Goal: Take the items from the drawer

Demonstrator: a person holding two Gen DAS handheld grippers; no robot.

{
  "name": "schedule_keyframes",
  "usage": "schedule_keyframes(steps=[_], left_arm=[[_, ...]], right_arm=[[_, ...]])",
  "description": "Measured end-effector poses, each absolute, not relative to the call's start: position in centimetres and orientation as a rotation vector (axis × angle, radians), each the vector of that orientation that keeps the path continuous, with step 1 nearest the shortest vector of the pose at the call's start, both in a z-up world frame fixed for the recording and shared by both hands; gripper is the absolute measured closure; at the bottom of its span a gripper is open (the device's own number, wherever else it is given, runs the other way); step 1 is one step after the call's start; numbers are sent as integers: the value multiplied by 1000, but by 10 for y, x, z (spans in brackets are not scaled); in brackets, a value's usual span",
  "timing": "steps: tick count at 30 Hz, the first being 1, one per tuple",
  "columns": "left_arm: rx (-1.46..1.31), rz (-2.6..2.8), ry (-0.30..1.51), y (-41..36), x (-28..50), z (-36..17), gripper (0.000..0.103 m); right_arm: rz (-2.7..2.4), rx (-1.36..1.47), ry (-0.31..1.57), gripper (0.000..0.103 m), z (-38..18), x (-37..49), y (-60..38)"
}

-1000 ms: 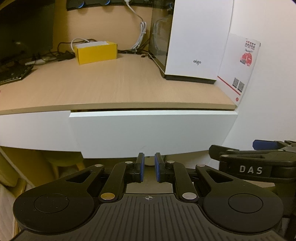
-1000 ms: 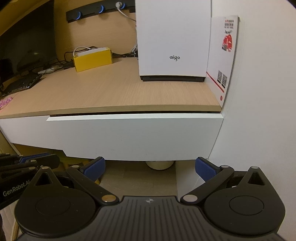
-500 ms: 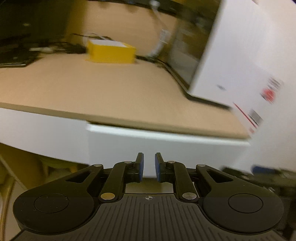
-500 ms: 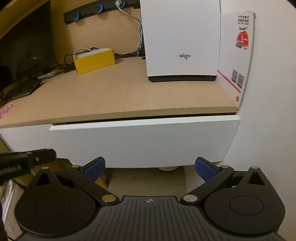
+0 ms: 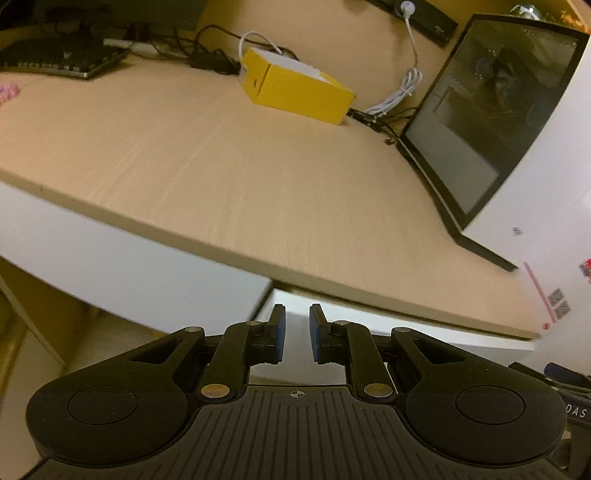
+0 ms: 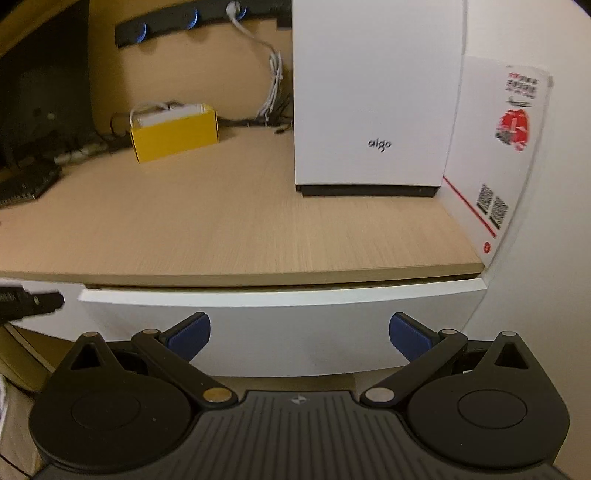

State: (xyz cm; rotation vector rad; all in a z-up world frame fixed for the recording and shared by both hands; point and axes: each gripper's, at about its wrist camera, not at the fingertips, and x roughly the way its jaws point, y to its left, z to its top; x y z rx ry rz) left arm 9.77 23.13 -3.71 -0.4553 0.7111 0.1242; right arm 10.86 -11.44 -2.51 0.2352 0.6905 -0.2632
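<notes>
a: two grippers on the list, both in front of the desk (image 6: pixel 229 236). state of each?

b: left gripper (image 5: pixel 294 334): blue pads nearly together, a thin slit between them, nothing in it. right gripper (image 6: pixel 299 332): jaws spread wide, nothing between them.

a: item one, the drawer?

b: drawer (image 6: pixel 288 325): white front, just under the desk's edge, pulled out only a sliver; a dark gap shows along its top. the inside cannot be seen from either view. the right gripper sits squarely before the front, not touching it. in the left view the drawer (image 5: pixel 369 328) shows past the fingertips, with a second white panel (image 5: pixel 122 266) beside it on the left; that view is tilted.

a: on the desk?

b: entries as follows.
- yellow box (image 6: pixel 173 134), open top, white contents, near the back wall.
- white case (image 6: pixel 373 92), upright, marked "aigo", at the right end; its side is a dark glass panel (image 5: pixel 491 110).
- white card (image 6: pixel 495 155) with a red picture and two square codes, leaning between case and wall.
- white cable (image 6: pixel 273 85) hanging from a black strip (image 6: pixel 199 18) on the back wall.
- keyboard (image 5: pixel 62 61) at the far left, with dark cables behind.

a: anything unclear?

b: a black piece at the left edge of the right view, probably part of the left gripper; too blurred to be sure.
</notes>
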Motion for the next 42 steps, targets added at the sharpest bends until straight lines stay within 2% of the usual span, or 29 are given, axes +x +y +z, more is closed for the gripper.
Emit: schedule_keyframes(steps=[5,10,13,16,34,40,42], left_arm=[[-299,232,703,221,109,-40,88],[-381,197,753,221,124,-53,88],[-383,199,746,218,129,-54,82],[-400,214,742,218,135,-56,81],[-401,240,799,213,141,-51,76],[-412,229,814,214,135,-50,76],[-412,239,804,216,131,-47,85]], right_arm=[[-244,204,725,0,-41,136,-113],[-245,170,692,0,-53,156,-118],[-251,186,701,0,-63,168,-126],[-254,200,705,0,-71,176,-131],[-221,236,747,0,-75,190,-142],[-220,238,756,0,-75,185,-141],[-212,240,776,0,-73,186,-142]])
